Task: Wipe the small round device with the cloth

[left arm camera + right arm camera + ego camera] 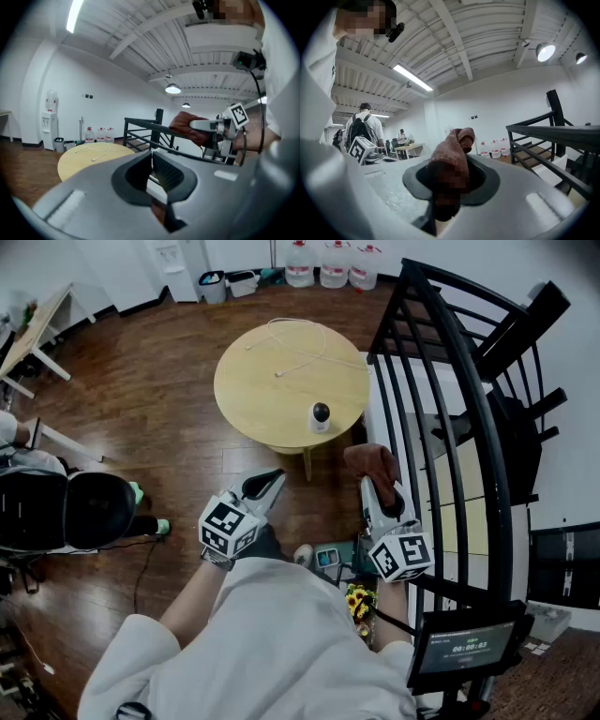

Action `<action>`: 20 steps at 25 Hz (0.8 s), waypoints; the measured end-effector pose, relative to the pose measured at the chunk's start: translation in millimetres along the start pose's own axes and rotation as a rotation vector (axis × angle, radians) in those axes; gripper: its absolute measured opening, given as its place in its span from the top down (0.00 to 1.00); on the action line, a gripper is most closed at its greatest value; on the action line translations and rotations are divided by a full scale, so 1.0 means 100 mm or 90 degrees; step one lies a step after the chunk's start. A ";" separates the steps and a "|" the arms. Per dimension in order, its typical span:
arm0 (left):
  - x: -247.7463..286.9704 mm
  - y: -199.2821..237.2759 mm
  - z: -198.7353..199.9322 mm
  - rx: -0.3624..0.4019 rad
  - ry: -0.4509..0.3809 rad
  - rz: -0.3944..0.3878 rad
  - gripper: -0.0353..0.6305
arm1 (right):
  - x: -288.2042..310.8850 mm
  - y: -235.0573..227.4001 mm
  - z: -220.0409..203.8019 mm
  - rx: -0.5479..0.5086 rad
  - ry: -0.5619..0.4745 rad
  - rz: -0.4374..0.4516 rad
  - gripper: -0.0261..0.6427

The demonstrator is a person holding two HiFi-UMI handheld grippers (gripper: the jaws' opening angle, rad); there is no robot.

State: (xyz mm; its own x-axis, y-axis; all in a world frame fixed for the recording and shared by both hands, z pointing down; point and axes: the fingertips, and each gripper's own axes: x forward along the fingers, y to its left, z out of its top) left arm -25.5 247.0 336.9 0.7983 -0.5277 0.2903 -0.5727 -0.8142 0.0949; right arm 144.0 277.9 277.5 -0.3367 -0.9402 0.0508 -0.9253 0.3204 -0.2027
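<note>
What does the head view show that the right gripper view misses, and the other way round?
Only the head view: the small round device on the round table. Only the right gripper view: a person with a backpack and ceiling lamps. Both: the reddish cloth pinched in the right claw, the water bottles and the black railing.

My cloth [452,157] is a reddish-brown knit, rough and ribbed. The shell of my left gripper [151,174] looks like matt grey plastic, and its black pads [169,171] are finely ribbed. The far round table [272,395] has a pale wooden top, smooth and matt. The small round device [321,415] on it is glossy white plastic. The floor [141,399] is dark wood with a slight shine. The railing [562,133] on the right looks like black painted metal.
</note>
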 end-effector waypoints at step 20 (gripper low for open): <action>0.83 0.77 0.53 0.033 -0.014 -0.118 0.92 | 1.02 -0.28 0.30 0.006 -0.005 -0.046 0.83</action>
State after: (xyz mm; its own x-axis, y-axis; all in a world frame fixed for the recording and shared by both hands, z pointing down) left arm 6.6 127.3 318.0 0.8937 -0.3717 0.2515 -0.4051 -0.9093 0.0956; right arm 140.9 169.5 258.8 -0.2682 -0.9616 0.0585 -0.9454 0.2510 -0.2079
